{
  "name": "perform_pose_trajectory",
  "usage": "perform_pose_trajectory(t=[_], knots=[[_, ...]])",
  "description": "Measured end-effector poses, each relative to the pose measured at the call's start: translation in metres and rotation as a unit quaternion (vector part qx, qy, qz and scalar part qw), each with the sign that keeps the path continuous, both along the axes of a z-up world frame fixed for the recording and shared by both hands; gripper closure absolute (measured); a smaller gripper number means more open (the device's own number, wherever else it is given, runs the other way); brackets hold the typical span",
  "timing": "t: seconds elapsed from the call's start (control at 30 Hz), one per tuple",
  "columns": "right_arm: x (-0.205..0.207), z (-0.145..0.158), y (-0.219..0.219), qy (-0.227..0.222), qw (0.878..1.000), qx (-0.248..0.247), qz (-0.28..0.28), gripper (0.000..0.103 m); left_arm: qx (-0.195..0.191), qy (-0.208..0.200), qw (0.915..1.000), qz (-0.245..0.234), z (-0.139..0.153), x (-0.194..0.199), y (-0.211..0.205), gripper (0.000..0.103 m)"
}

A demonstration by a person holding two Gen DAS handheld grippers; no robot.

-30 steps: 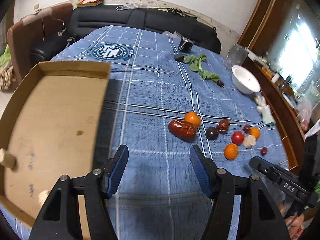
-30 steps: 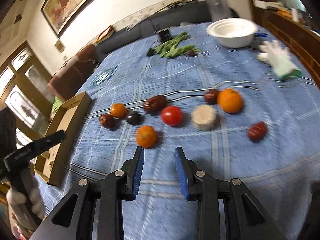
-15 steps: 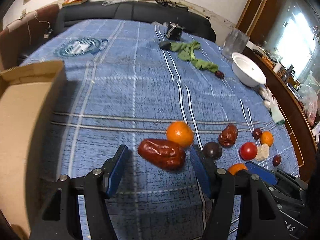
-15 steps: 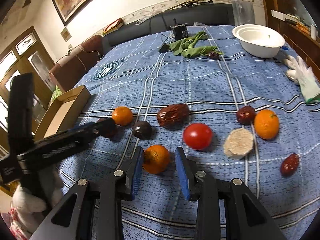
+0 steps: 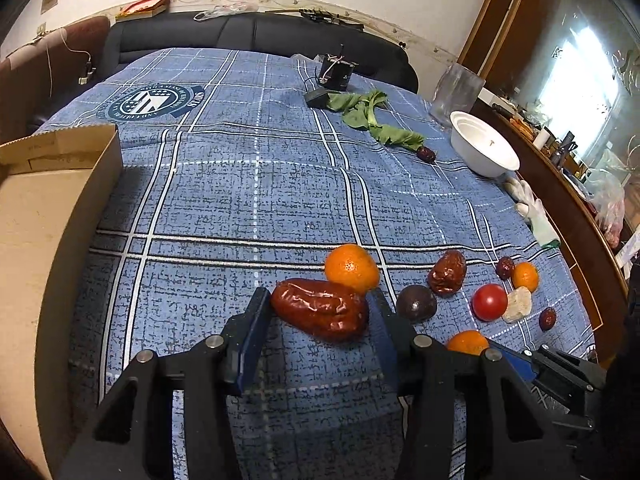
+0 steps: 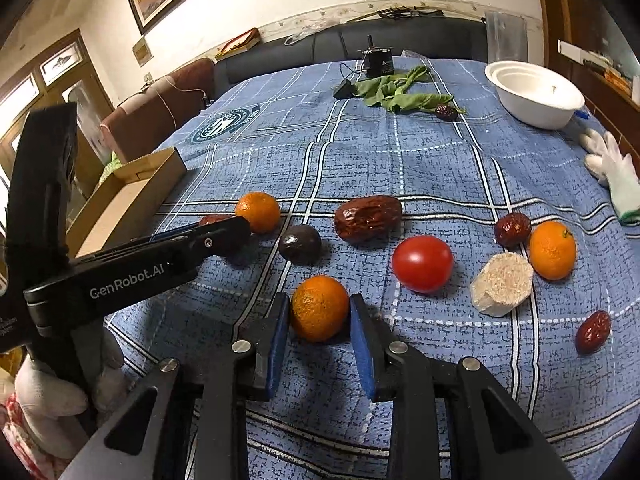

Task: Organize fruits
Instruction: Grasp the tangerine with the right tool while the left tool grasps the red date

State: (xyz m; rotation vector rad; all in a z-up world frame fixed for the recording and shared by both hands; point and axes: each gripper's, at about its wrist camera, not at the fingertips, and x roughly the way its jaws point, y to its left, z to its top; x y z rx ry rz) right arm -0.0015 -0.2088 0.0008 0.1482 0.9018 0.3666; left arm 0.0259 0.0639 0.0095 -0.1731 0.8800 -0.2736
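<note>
A woven blue cloth (image 5: 256,200) with a coarse, matt weave and printed white lines covers the table. The big date (image 5: 320,314) between the left claw (image 5: 318,328) pads has wrinkled, glossy brown skin; the mandarin (image 6: 319,307) in the right claw (image 6: 320,320) is dimpled and faintly shiny. The claws look like matt black plastic with blue rubbery pads and bright metal screws. At 3 o'clock from that mandarin, the tomato (image 6: 422,263) is smooth and glossy. The cardboard box (image 5: 36,240) is dull brown; the bowl (image 6: 534,94) is smooth white.
</note>
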Motion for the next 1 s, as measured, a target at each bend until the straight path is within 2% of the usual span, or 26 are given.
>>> perform_pose_trajectory(t=[0.27,0.43,0.53,0.63,0.73,0.8,0.9,1.0], knots=[[-0.002,0.001,0.001,-0.001,1.0,-0.003,0.0,0.071,-0.006,-0.003,1.0,0.002,0.001,0.0,0.001,0.055],[-0.002,0.004,0.0,-0.003,1.0,-0.001,0.0,0.071,-0.001,-0.033,0.9992,0.021,0.014,-0.016,0.006,0.055],[-0.01,0.016,0.001,-0.013,1.0,0.003,-0.001,0.072,-0.027,-0.057,0.9977,0.023,0.036,-0.043,0.022,0.055],[-0.023,0.034,0.009,-0.025,1.0,0.013,0.01,0.074,-0.044,-0.061,0.9964,0.037,0.054,-0.062,0.049,0.055],[-0.033,0.051,0.026,-0.044,0.998,0.012,0.031,0.078,-0.068,-0.061,0.9927,0.079,0.067,-0.076,0.096,0.055],[-0.038,0.06,0.042,-0.055,0.997,0.007,0.049,0.082,-0.069,-0.064,0.9893,0.111,0.071,-0.085,0.123,0.055],[-0.042,0.067,0.064,-0.071,0.995,-0.01,0.069,0.083,-0.067,-0.069,0.9837,0.152,0.074,-0.099,0.158,0.055],[-0.04,0.064,0.07,-0.068,0.995,-0.014,0.068,0.083,-0.075,-0.069,0.9787,0.178,0.074,-0.112,0.186,0.055]])
